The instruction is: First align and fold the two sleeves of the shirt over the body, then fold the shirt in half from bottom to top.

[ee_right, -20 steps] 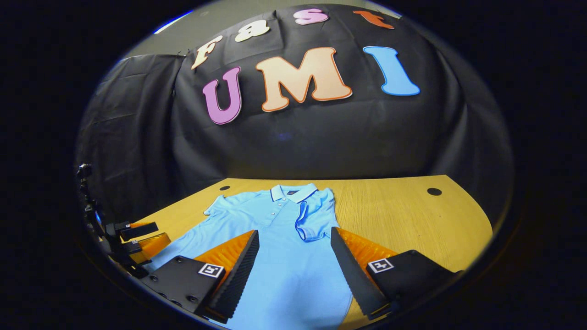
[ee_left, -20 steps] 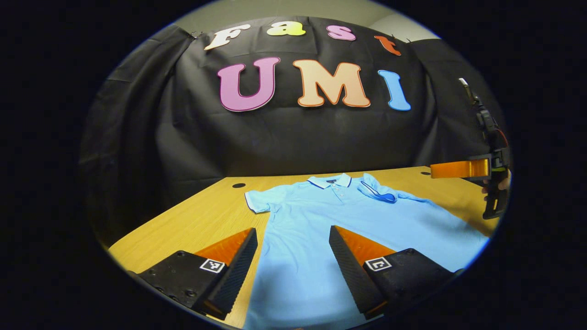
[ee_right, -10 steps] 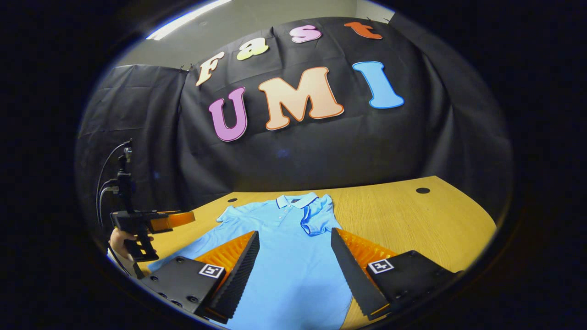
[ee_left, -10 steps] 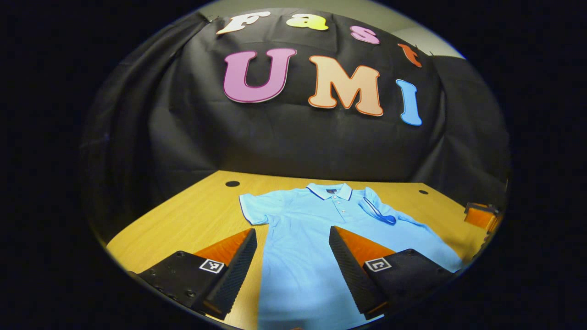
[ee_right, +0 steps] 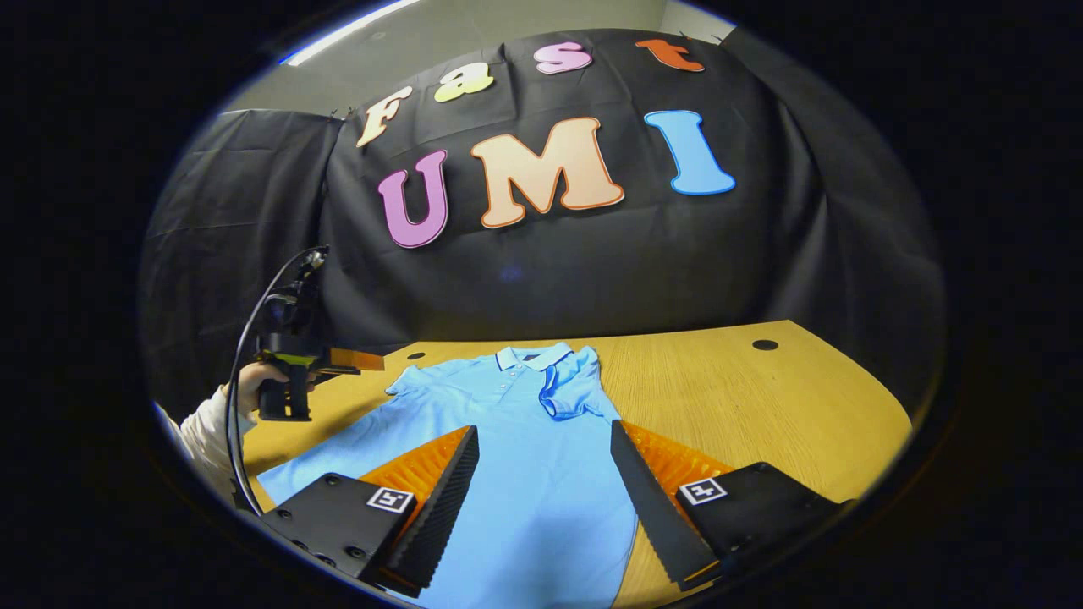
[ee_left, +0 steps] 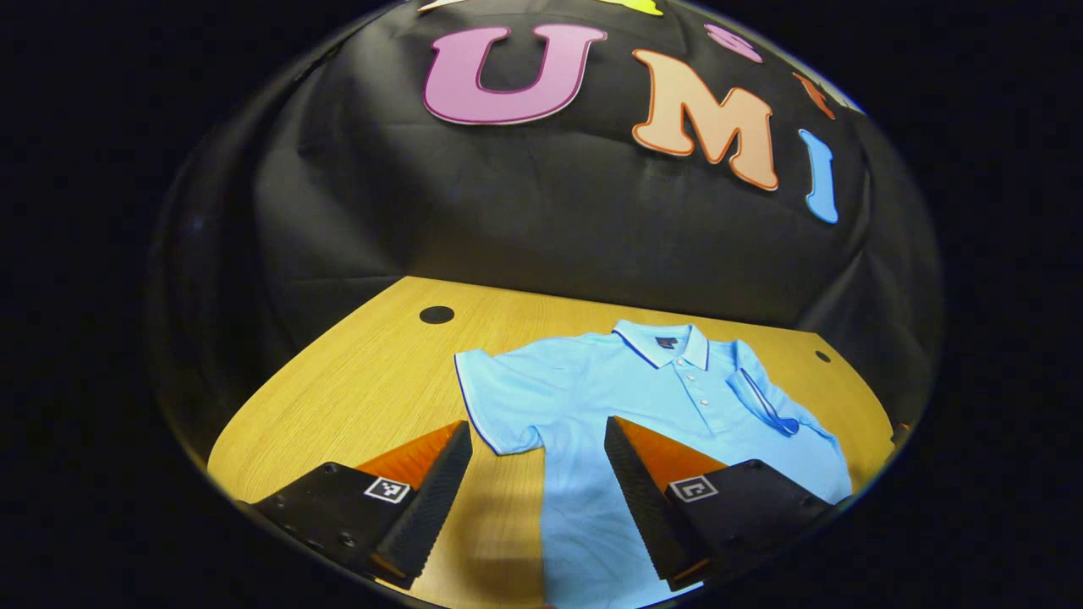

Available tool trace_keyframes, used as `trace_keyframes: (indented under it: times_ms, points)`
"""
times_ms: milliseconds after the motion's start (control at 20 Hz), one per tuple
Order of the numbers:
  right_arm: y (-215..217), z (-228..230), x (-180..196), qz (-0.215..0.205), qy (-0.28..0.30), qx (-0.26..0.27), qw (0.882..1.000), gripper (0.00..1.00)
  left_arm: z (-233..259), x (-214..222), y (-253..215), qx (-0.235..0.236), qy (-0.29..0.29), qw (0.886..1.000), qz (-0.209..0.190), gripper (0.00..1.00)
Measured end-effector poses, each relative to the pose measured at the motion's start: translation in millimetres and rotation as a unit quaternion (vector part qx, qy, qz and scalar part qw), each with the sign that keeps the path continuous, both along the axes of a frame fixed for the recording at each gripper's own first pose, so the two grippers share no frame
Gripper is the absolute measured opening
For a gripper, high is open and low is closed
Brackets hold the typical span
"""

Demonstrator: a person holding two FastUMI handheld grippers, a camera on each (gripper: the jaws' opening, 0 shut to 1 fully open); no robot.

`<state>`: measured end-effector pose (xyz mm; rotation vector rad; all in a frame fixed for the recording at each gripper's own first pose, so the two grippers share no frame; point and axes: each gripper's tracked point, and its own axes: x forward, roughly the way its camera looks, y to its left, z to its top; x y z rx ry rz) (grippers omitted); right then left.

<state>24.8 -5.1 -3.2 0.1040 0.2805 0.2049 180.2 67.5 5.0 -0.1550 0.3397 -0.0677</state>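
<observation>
A light blue polo shirt (ee_left: 643, 397) lies flat on the wooden table (ee_left: 355, 389), collar toward the wall. Its left sleeve (ee_left: 499, 406) is spread out to the side. The other sleeve (ee_left: 766, 402) is folded over the chest. My left gripper (ee_left: 537, 499) is open above the table, with the spread sleeve's lower edge just ahead between its fingers. In the right gripper view the shirt (ee_right: 508, 423) runs between the fingers of my open right gripper (ee_right: 541, 499), the folded sleeve (ee_right: 571, 393) ahead. There a hand holds the left gripper (ee_right: 364, 362) near the spread sleeve.
Bare table (ee_right: 761, 406) lies to the right of the shirt. Round cable holes sit near the back corners (ee_left: 437, 315) (ee_right: 765, 345). A sleeved arm (ee_right: 203, 423) and a cable (ee_right: 245, 372) are at the left of the right gripper view. Black cloth closes off the back.
My left gripper has swung left and forward, from over the shirt's body to the spread sleeve, and tipped downward. My right gripper has barely moved and stays open.
</observation>
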Motion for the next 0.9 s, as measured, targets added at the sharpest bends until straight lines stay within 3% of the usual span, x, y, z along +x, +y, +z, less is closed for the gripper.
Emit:
trace_keyframes:
  times_ms: [350, 900]
  points:
    - [-3.4, -7.4, -1.0, -0.002, 0.009, -0.004, 1.0, 0.98, -21.5, 61.0, 25.0, 0.035, 0.038, 0.998, 0.026, 0.93]
    - [-21.1, 4.6, -4.0, -0.02, -0.004, -0.011, 1.0, 0.98, -60.2, 80.6, 32.5, 0.062, 0.077, 0.995, 0.03, 0.89]
